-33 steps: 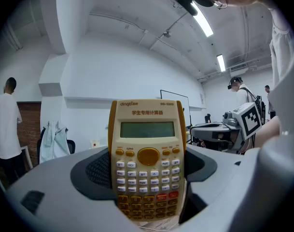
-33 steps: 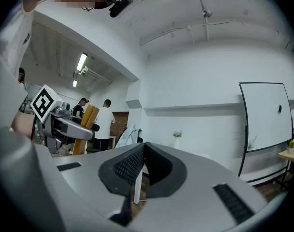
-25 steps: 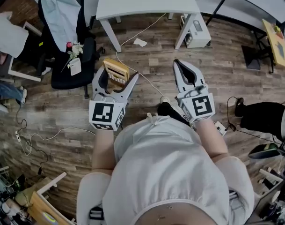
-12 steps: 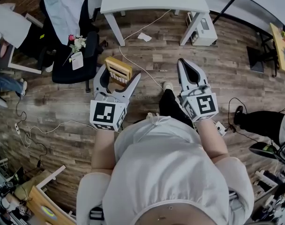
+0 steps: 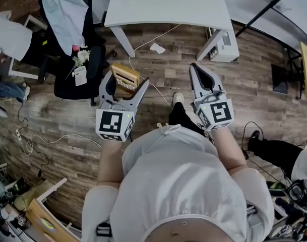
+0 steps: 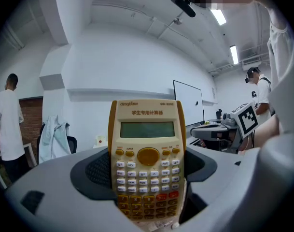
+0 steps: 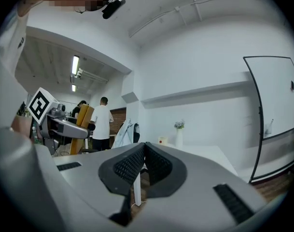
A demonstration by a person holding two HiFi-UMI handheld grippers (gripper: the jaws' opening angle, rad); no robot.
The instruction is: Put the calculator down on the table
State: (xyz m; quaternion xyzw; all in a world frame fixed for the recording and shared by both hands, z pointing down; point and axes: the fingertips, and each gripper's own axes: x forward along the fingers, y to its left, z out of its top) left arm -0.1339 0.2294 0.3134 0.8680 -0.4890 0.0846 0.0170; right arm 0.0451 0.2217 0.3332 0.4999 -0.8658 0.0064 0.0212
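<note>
Yellow calculator (image 6: 146,153) — face-on, in left claw (image 5: 126,78)

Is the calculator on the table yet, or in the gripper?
In the left gripper, not on the white table. Its jaws are shut on the calculator, which is over the wooden floor, short of the table.

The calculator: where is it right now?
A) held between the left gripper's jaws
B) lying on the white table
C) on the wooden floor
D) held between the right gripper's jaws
A: the left gripper view shows the calculator standing upright, clamped in the left gripper, while the right gripper has its jaws together on nothing and the table lies ahead.
</note>
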